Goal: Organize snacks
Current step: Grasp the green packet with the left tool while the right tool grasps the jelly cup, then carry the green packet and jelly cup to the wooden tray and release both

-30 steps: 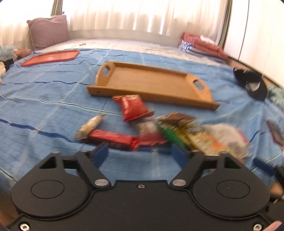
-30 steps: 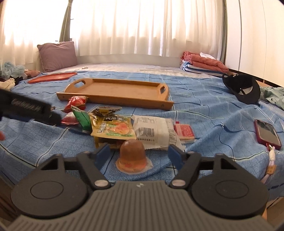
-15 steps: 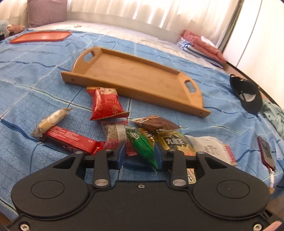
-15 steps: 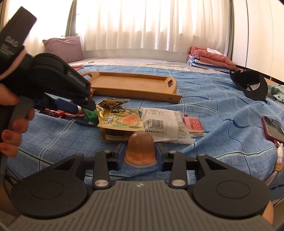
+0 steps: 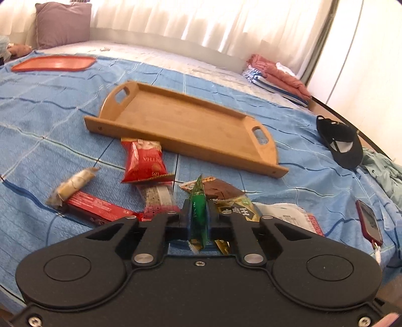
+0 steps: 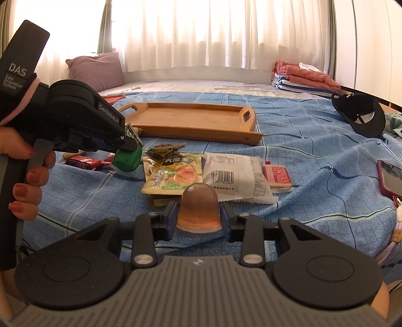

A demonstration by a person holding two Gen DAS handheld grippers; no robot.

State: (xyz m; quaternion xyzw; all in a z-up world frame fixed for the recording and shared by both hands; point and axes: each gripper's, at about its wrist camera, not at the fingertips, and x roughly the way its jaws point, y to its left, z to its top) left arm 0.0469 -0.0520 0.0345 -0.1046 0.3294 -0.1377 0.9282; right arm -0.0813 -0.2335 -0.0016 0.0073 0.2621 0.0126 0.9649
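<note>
My left gripper (image 5: 198, 213) is shut on a green snack packet (image 5: 198, 201), lifted off the blue bedspread; it also shows in the right wrist view (image 6: 127, 157). My right gripper (image 6: 199, 216) is shut on an orange jelly cup (image 6: 199, 206) near the bed's front edge. An empty wooden tray (image 5: 186, 125) lies beyond the snacks. Loose on the bed are a red packet (image 5: 144, 161), a red bar (image 5: 98, 206), a beige wrapped roll (image 5: 74, 183), a brown packet (image 5: 218, 190), a yellow packet (image 6: 173, 173) and a white packet (image 6: 233, 173).
A red flat tray (image 5: 52, 63) lies at the far left. A black cap (image 5: 341, 143) and a phone (image 5: 369, 222) lie at the right. Folded clothes (image 5: 276, 75) and a purple pillow (image 5: 62, 22) sit at the back. A small pink packet (image 6: 276, 176) lies by the white one.
Both grippers went from open to shut. The left one closed on the green packet and raised it; the right one closed on the jelly cup.
</note>
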